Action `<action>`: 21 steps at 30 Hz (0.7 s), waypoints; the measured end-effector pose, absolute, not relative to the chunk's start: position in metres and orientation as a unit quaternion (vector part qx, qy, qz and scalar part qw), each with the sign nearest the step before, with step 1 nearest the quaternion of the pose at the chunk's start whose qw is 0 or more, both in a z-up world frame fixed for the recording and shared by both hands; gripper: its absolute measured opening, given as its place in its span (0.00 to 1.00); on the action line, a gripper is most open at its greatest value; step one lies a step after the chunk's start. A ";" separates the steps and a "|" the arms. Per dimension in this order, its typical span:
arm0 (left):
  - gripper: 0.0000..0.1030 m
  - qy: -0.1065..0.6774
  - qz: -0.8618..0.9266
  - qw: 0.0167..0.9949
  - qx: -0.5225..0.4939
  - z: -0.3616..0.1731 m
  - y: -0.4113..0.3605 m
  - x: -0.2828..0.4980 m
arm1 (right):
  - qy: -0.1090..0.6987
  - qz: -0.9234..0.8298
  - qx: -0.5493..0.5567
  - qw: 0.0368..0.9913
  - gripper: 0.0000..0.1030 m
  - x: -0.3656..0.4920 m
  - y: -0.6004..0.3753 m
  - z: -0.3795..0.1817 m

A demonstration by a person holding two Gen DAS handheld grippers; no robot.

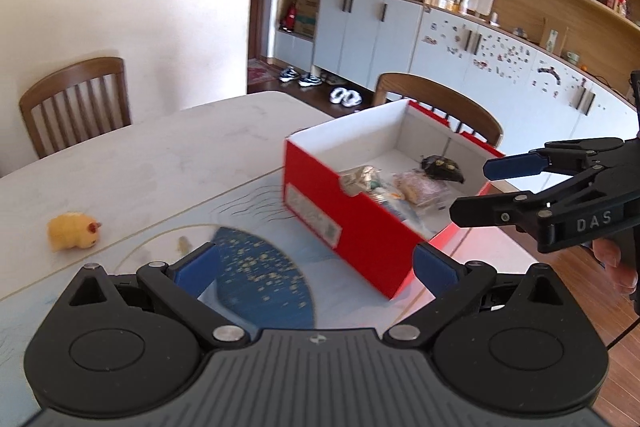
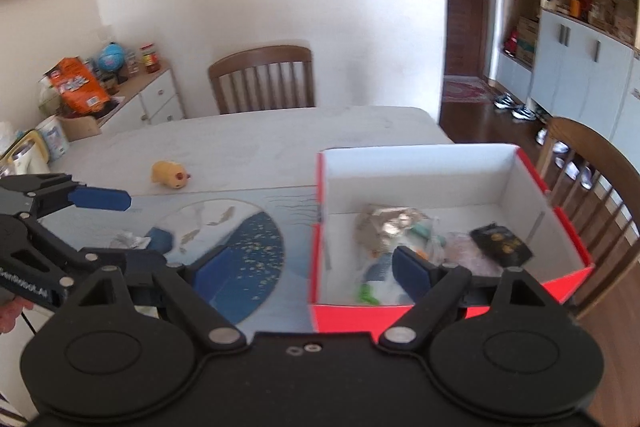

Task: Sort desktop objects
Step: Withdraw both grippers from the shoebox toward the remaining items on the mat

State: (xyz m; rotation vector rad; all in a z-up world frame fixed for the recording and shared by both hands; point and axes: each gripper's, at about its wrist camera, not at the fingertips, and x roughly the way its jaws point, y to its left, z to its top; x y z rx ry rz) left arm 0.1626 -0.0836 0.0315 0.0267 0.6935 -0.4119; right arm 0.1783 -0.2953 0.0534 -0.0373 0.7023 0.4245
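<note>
**Desktop sort: collecting box part-filled, one toy and one wrapper outstanding**

1. Red cardboard box with white lining (image 2: 516,163), open-topped, standing on the pale marbled tabletop (image 2: 260,131) at about 2 o'clock in the right wrist view. Judged to serve as the collecting bin: its open top lets items be dropped straight in.

2. Contents of the box: crumpled silver foil packet (image 2: 386,223), black pouch with gold print (image 2: 500,243), clear pinkish plastic bag (image 1: 420,187), and small green and blue pieces too blurred to identify. They lie loosely heaped on the box floor, consistent with being released from above.

3. Small yellow plush animal (image 1: 72,231), lying on the bare tabletop at 9 o'clock in the left wrist view, well apart from the box. Not yet sorted.

4. Blue-and-white printed mat with a round gold-flecked design (image 2: 248,247), flat under the box's near corner and beneath both tools.

5. Crumpled whitish wrapper (image 2: 128,239), on the mat beside the left tool. Probably also awaiting sorting.

6. Left gripper (image 1: 316,265): jaws spread wide, nothing between them, poised above the mat.

7. Right gripper (image 2: 308,267): jaws spread wide and empty, one fingertip over the box's near wall, a position suited to releasing into it.
</note>
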 end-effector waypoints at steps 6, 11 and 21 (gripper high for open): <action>1.00 0.342 -0.187 0.921 0.005 0.020 -0.050 0.149 | 0.335 0.227 -0.011 0.914 0.85 0.173 -0.267 0.049; 1.00 0.338 -0.175 0.925 0.016 0.008 -0.026 0.135 | 0.336 0.238 -0.024 0.911 0.85 0.167 -0.241 0.043; 1.00 0.336 -0.148 0.930 0.008 -0.016 0.017 0.108 | 0.345 0.267 -0.033 0.899 0.85 0.159 -0.197 0.031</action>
